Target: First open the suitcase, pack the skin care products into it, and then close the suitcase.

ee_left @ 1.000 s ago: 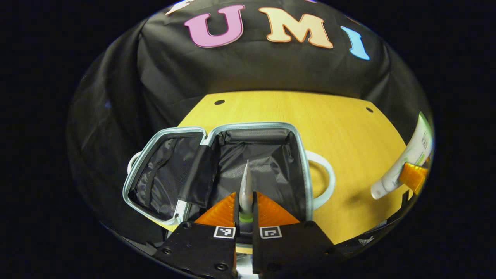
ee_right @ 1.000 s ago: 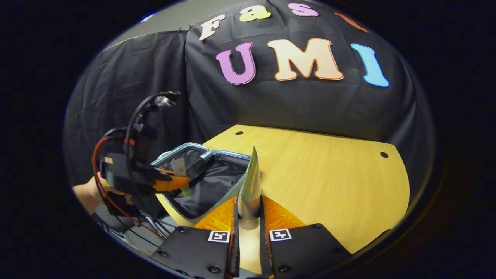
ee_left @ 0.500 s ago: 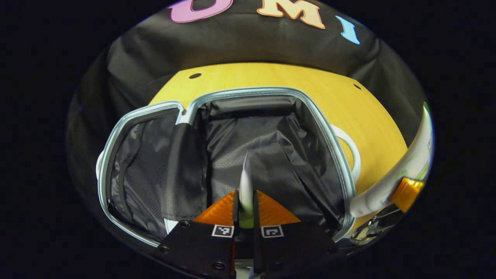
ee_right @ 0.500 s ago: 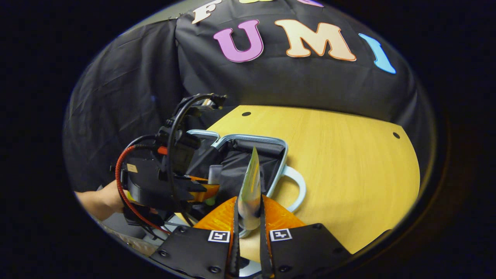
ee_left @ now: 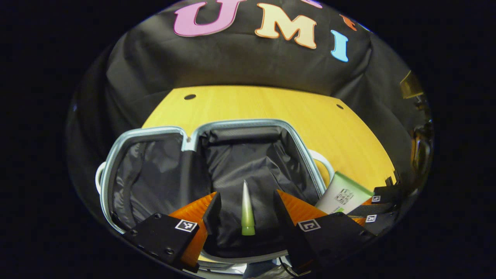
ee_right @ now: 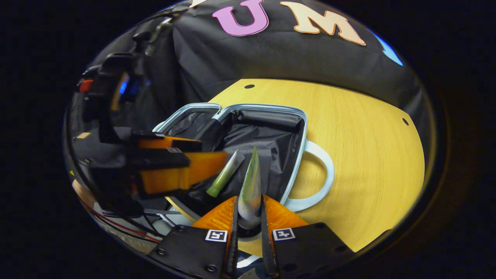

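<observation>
On wooden table [ee_left: 271, 104]: open suitcase [ee_left: 248, 128], black cloth wall [ee_left: 232, 62] behind.

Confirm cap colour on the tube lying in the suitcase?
Green cap, clearest in the left gripper view.

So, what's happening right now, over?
Left gripper open, small tube released in suitcase. Right gripper shut on white tube. Nothing blocking.

Both gripper views look down, close, into the open black-lined suitcase [ee_left: 248, 162] [ee_right: 267, 135], the right view from its three o'clock side.
</observation>
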`<state>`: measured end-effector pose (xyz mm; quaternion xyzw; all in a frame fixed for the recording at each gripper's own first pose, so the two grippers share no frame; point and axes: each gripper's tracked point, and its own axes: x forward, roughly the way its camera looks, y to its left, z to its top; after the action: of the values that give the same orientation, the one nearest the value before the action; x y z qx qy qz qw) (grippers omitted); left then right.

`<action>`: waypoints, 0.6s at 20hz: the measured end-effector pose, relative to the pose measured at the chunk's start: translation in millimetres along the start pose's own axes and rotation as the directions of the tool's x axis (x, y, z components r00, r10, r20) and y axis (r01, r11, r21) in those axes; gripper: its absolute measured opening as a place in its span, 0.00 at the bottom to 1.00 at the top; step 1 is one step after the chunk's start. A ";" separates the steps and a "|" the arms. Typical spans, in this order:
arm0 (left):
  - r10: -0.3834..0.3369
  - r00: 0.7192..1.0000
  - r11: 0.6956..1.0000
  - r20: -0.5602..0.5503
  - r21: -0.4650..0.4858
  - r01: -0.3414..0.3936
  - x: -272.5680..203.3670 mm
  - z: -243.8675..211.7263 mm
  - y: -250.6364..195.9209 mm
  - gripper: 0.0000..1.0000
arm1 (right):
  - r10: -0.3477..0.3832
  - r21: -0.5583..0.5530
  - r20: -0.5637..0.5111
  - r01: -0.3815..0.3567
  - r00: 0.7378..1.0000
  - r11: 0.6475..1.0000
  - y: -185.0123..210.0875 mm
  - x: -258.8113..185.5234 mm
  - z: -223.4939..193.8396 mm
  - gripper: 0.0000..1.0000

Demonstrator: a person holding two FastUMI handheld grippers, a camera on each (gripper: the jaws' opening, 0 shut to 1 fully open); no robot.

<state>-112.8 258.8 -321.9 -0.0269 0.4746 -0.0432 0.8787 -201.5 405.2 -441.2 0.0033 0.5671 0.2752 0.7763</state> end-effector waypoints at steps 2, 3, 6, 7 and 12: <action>0.024 0.999 1.000 0.041 -0.014 -0.023 -9.9 10.1 19.2 0.80 | -0.007 0.025 0.035 0.007 0.999 1.000 1.2 4.2 8.3 0.34; 0.036 0.998 0.999 0.055 -0.026 -0.035 -15.0 13.3 29.5 0.80 | -0.015 0.034 0.060 0.013 0.998 0.999 -0.2 2.9 18.3 0.31; 0.095 0.992 0.994 0.087 -0.057 -0.091 -27.3 21.1 68.4 0.80 | -0.031 0.063 0.165 0.021 0.986 0.998 -2.9 -1.0 53.2 0.85; 0.116 0.989 0.992 0.090 -0.068 -0.110 -31.8 21.8 84.6 0.80 | -0.046 0.074 0.193 0.032 0.980 0.997 -6.0 -4.8 62.0 0.99; 0.253 0.961 0.960 0.111 -0.151 -0.236 -53.1 25.3 180.1 0.80 | -0.122 0.147 0.301 0.080 0.946 0.986 -32.5 -24.0 95.7 0.98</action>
<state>-111.5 443.5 -279.8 -0.0309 0.4180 0.1003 0.9024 -108.2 396.6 -396.3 0.0688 0.4553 0.1928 0.8665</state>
